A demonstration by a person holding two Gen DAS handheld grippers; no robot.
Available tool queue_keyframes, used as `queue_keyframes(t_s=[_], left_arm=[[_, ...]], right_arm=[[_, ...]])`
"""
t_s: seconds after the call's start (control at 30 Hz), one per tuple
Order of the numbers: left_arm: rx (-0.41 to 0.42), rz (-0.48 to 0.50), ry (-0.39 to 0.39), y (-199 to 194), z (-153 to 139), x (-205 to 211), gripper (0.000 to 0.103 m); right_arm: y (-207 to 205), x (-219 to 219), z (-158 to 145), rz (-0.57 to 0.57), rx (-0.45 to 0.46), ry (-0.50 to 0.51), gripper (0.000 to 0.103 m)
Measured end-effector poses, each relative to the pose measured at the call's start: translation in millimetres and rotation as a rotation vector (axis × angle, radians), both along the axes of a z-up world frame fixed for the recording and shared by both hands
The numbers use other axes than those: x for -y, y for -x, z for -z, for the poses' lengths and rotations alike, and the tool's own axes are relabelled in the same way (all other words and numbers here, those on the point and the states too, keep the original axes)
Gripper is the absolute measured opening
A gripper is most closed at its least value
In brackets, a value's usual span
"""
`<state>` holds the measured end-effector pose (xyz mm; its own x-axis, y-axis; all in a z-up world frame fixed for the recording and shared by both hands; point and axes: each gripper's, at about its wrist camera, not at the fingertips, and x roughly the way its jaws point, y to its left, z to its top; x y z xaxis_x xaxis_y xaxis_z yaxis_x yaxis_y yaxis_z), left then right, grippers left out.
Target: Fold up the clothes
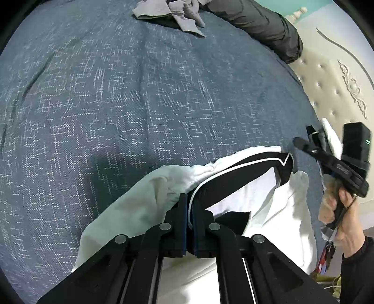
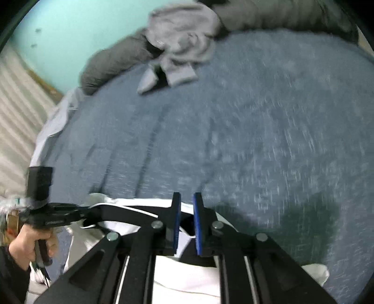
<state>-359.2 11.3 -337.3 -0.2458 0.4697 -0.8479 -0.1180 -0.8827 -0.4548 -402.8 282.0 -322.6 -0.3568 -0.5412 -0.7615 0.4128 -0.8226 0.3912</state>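
Observation:
A white garment (image 1: 257,187) with a black, white-piped collar band (image 1: 245,163) lies at the near edge of the blue bedspread (image 1: 140,93). My left gripper (image 1: 189,198) is shut on the collar band, which runs out from between its blue pads. In the right wrist view the left gripper (image 2: 93,210) reaches in from the left onto the same band, with a hand (image 2: 30,245) on its grip. My right gripper (image 2: 187,198) hovers over the garment (image 2: 187,280) with a narrow gap between its pads; nothing is pinched there. From the left wrist view, the right gripper (image 1: 303,136) is off to the right.
A heap of grey clothes (image 1: 177,14) lies at the far side of the bed, next to a dark grey roll of bedding (image 1: 261,23). A cream tufted headboard (image 1: 332,88) borders the bed on the right. The right wrist view is motion-blurred.

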Motion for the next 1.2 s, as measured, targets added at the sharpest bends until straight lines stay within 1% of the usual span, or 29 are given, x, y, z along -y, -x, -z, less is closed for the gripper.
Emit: queue_keyframes(t_s=[0.07,0.13,0.2,0.23,0.3,0.4,0.5,0.57,0.7,0.73,0.8,0.83,0.87,0.93,0.97,1.03,1.07,1.1,1.17,1.2], left_arm=[[-0.005,-0.002,-0.003,-1,-1,0,0.005],[-0.009,-0.004,-0.011,3,0,4,0.005],[-0.012,-0.002,-0.007,2,0,5,0.005],[-0.016,-0.001,-0.002,2,0,5,0.005],[-0.025,0.002,0.004,-1,-4,10,0.003],[-0.033,0.011,-0.002,-2,-6,12,0.002],[-0.044,0.000,-0.039,0,-8,19,0.002],[-0.053,0.007,-0.039,1,-8,22,0.002],[-0.053,0.015,-0.039,2,-4,22,0.003],[-0.057,0.010,-0.041,2,-4,22,0.005],[-0.067,-0.002,-0.045,3,-5,24,0.005],[-0.075,-0.008,-0.044,2,-6,26,0.009],[-0.090,-0.009,-0.032,2,-9,27,0.019],[-0.120,-0.010,-0.006,1,-16,31,0.029],[-0.138,-0.012,-0.004,2,-20,33,0.034],[-0.174,-0.016,-0.001,2,-28,35,0.038],[-0.192,-0.018,0.002,2,-33,34,0.038],[-0.200,-0.012,0.008,2,-36,31,0.038],[-0.216,0.011,0.039,2,-41,19,0.038],[-0.234,0.012,0.063,1,-45,16,0.038]], right_arm=[[-11,11,-4,-0.078,-0.018,-0.031,0.010],[-24,16,1,-0.150,-0.011,-0.085,0.010],[-27,19,6,-0.177,-0.006,-0.147,0.010],[-29,18,12,-0.190,0.013,-0.160,0.010],[-27,23,20,-0.182,0.043,-0.200,0.010],[-16,21,28,-0.127,0.053,-0.214,0.010],[-3,15,25,-0.069,0.036,-0.181,0.010],[4,16,24,-0.040,0.033,-0.185,0.010],[17,25,30,-0.021,0.050,-0.196,0.010],[18,25,29,-0.015,0.044,-0.197,0.010],[18,27,27,-0.004,0.031,-0.197,0.010],[15,22,17,0.015,-0.005,-0.175,0.010],[13,15,9,0.032,-0.035,-0.143,0.010],[5,4,-7,0.038,-0.077,-0.088,0.010],[-1,3,-12,0.019,-0.091,-0.091,0.010],[-13,1,-20,-0.024,-0.118,-0.103,0.010],[-18,4,-18,-0.049,-0.117,-0.128,0.013],[-23,7,-16,-0.075,-0.114,-0.157,0.016],[-35,18,-7,-0.138,-0.111,-0.252,0.017],[-36,21,-5,-0.150,-0.114,-0.281,0.017]])
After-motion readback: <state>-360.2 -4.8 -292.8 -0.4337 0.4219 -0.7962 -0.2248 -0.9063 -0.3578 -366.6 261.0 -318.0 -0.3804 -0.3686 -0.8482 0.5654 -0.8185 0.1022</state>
